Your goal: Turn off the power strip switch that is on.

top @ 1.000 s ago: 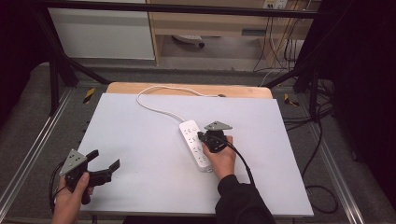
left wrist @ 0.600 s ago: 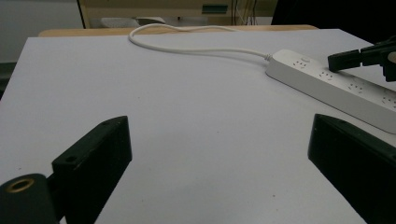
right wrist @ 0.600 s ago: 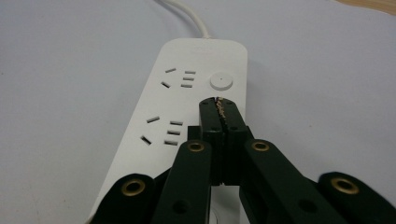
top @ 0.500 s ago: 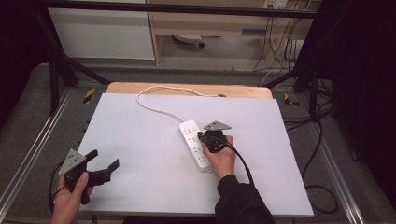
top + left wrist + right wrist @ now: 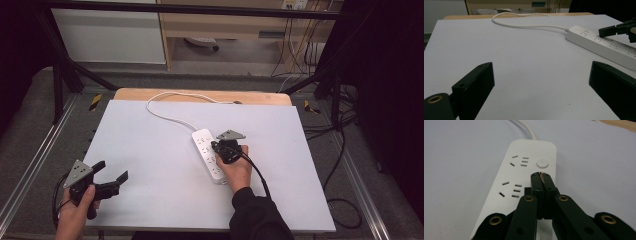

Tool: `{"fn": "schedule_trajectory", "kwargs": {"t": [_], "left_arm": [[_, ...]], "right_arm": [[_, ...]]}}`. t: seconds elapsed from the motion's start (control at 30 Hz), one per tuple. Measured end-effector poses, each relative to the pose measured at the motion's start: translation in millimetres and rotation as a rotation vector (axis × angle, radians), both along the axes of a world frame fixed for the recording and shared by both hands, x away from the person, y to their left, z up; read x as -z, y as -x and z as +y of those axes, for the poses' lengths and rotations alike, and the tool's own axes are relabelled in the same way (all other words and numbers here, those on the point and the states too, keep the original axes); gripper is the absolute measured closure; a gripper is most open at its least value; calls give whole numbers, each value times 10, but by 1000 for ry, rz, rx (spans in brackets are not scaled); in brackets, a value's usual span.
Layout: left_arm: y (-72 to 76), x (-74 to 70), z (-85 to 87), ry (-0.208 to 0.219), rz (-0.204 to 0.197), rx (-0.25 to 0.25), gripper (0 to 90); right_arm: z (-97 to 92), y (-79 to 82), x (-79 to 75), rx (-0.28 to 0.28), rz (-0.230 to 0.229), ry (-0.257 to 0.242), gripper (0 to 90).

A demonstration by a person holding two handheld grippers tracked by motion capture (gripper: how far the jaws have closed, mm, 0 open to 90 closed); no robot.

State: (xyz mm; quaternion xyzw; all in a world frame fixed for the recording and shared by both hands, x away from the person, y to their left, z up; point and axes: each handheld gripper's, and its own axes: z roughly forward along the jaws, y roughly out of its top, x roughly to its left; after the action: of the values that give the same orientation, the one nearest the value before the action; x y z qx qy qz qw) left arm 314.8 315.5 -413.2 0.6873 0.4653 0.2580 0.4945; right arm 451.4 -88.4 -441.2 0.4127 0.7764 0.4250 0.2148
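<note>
White plastic power strip (image 5: 209, 155) lies flat, angled across the middle of the grey table (image 5: 150, 150), its socket rows and round button (image 5: 542, 163) facing up and its white cord (image 5: 170, 107) looping back to the wooden far edge. Right gripper (image 5: 226, 148) hovers over the strip's button end with jaws pressed together on nothing, tips just short of the button; whether they touch the casing cannot be told. Left gripper (image 5: 107, 176) sits at the near left corner, well apart, jaws spread wide and empty; the strip's near end is hidden under the right hand (image 5: 235, 170).
</note>
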Motion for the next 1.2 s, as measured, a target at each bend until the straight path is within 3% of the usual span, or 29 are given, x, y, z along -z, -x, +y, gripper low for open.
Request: {"fn": "schedule_trajectory", "kwargs": {"t": [0.63,0.8,1.2], "left_arm": [[0,1,-2,-4,3,3,61],[0,4,-9,-3,6,3,61],[-3,7,-13,-3,8,4,61]], "right_arm": [[-2,-11,-11,-5,9,7,900],[-18,-21,-11,-2,27,-17,900],[-9,-22,-17,-5,24,-2,900]]}}
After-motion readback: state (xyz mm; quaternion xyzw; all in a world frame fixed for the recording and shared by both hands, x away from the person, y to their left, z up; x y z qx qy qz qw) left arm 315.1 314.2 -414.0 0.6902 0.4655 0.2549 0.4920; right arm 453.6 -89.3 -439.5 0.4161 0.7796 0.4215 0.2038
